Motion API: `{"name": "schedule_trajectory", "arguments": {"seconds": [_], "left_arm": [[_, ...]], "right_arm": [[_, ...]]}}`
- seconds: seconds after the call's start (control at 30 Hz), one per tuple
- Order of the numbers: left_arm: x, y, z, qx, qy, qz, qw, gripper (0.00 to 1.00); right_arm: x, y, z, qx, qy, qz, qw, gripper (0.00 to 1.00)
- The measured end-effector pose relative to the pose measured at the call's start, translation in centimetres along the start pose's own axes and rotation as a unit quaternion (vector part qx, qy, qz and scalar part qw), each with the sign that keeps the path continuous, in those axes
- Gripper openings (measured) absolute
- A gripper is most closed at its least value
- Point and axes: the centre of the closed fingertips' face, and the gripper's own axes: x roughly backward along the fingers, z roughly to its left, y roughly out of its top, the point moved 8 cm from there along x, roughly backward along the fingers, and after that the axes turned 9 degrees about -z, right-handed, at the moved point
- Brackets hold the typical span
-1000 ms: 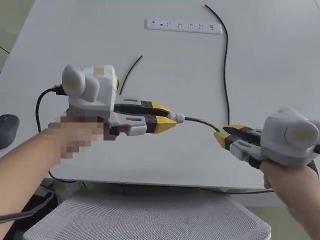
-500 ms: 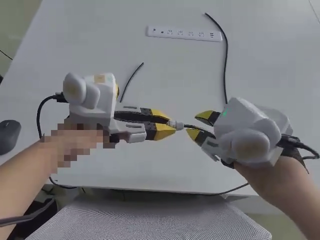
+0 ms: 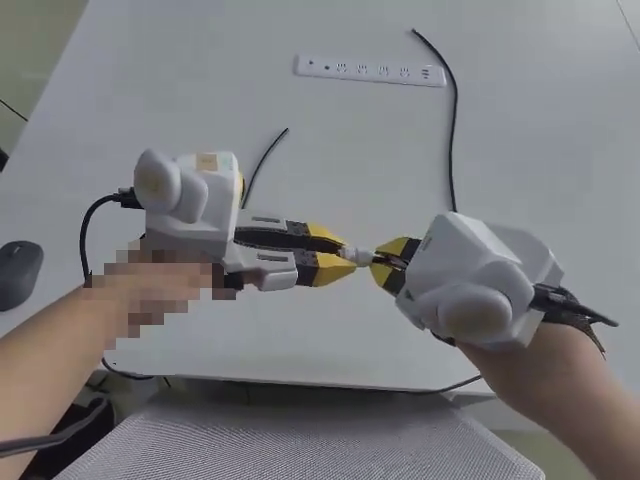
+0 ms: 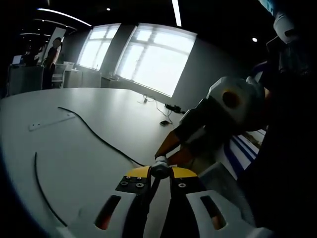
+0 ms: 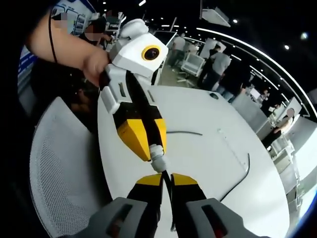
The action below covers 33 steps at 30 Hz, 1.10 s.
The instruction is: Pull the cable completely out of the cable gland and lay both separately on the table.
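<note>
cable (image 5: 168, 198) mostly hidden by jaws, mouse (image 3: 18, 272) cropped

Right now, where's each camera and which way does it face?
Head view: on the headset, looking down at the table; both forearms show.
Left gripper view: rides left gripper, jaws shut on the gland, facing right gripper.
Right gripper view: rides right gripper, jaws shut on the cable, facing left gripper.
All share the gland.

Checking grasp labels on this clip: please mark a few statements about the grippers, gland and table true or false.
1. The left gripper grips the gland. True.
2. The right gripper is open. False: it is shut on the cable, right beside the gland.
3. The gland lies on the table. False: it is held up above it.
4. A power strip lies on the table. True.
</note>
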Motion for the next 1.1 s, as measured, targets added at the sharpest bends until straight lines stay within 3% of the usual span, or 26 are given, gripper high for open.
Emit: {"name": "schedule_trajectory", "arguments": {"seconds": [0.17,0.37,0.43,0.57,0.77,0.87,1.0,1.03,1.1], "left_arm": [[-0.3,0.0,0.0,0.001,0.003,0.004,1.0,0.15],[-0.2,0.0,0.2,-0.003,0.006,0.007,0.9999,0.15],[-0.2,0.0,0.2,-0.002,0.007,0.007,1.0,0.15],[0.0,0.0,0.3,-0.002,0.008,0.003,1.0,0.15],[0.0,0.1,0.3,-0.002,0.011,-0.001,0.9999,0.15],[-0.1,-0.1,0.3,-0.003,0.01,0.003,0.9999,0.15],[-0.1,-0.1,0.1,0.001,0.008,0.0,1.0,0.15],[-0.1,-0.1,0.1,0.003,0.007,-0.003,1.0,0.15],[-0.1,-0.1,0.1,0.005,0.007,-0.006,0.9999,0.15]], "right_arm": [[-0.2,-0.5,-0.2,-0.042,-0.006,0.001,0.9991,0.0],[-0.3,-1.2,-0.4,-0.058,-0.008,0.009,0.9982,0.0],[-0.2,-1.5,-0.6,-0.086,-0.012,0.013,0.9962,0.0],[0.0,-2.2,-0.9,-0.101,-0.016,0.016,0.9947,0.0],[0.0,-3.7,-1.3,-0.155,-0.034,0.022,0.9871,0.0],[-0.1,-4.8,-1.3,-0.155,-0.039,0.036,0.9865,0.0],[0.1,-6.3,-1.6,-0.179,-0.052,0.05,0.9812,0.0],[0.2,-6.9,-1.5,-0.208,-0.057,0.053,0.975,0.0],[0.2,-8.0,-1.8,-0.237,-0.068,0.057,0.9674,0.0]]}}
